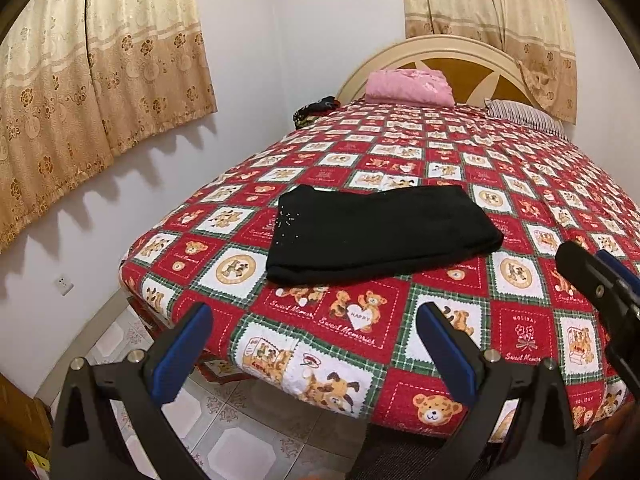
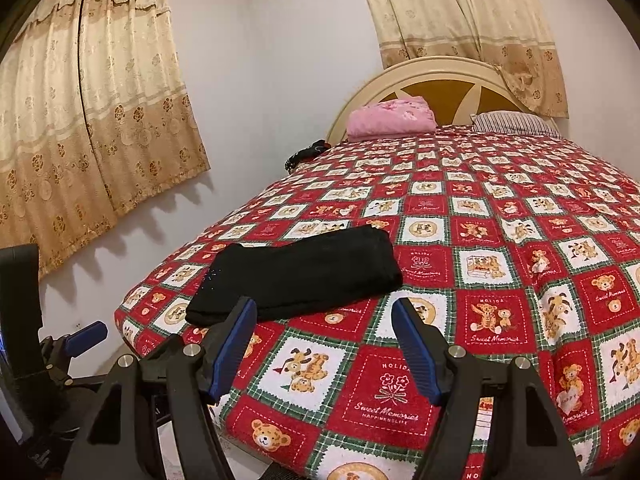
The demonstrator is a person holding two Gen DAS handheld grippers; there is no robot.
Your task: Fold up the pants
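On the near left part of the bed, black pants point(image 1: 380, 232) lie already folded into a compact, flat rectangle, touching nothing but the red teddy-bear quilt point(image 1: 440, 152). They look soft and light, likely to sag and slip open if lifted by one layer, so you should pinch a thick folded edge through all layers. Your left gripper point(image 1: 316, 344) hangs near the bed's edge, jaws spread wide and empty. Your right gripper point(image 2: 324, 344) sits just short of the pants, also spread and holding nothing. Far off, a pink bundle point(image 1: 408, 86) rests by the headboard point(image 1: 460, 46).
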